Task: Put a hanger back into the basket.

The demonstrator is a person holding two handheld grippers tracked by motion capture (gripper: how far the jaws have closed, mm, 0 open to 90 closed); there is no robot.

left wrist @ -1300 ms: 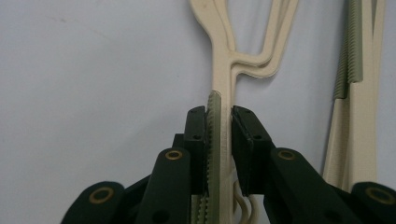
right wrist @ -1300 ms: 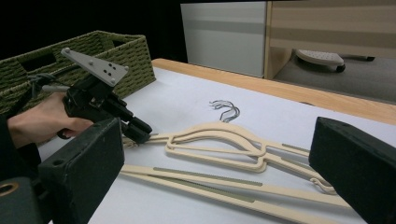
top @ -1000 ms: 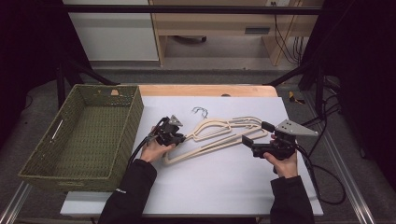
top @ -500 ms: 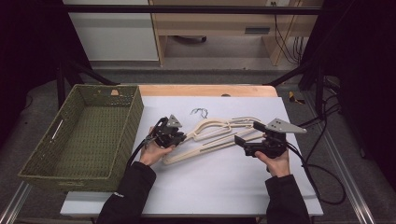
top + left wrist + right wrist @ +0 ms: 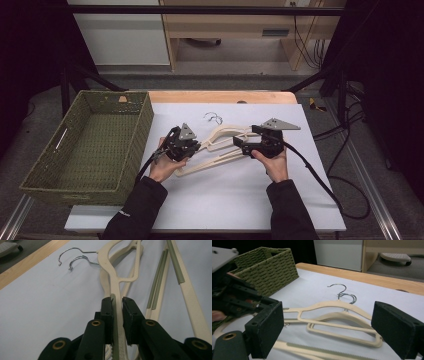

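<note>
We see the left gripper point(image 5: 199, 146) clamped on one arm of the upper cream hanger point(image 5: 110, 277), its pads point(image 5: 108, 312) pressing the thin plastic from both sides near the middle of the white table point(image 5: 225, 200), just right of the green wicker basket point(image 5: 95, 150). The right gripper point(image 5: 239, 142) sits at the right end of the hangers with its jaws wide apart — they have just been closing a little, with the far ends of the hangers lying between them untouched. The two hangers point(image 5: 337, 315) lie stacked (their metal hooks point(image 5: 213, 118) pointing toward the far edge) — the basket stands at the table's left.
</note>
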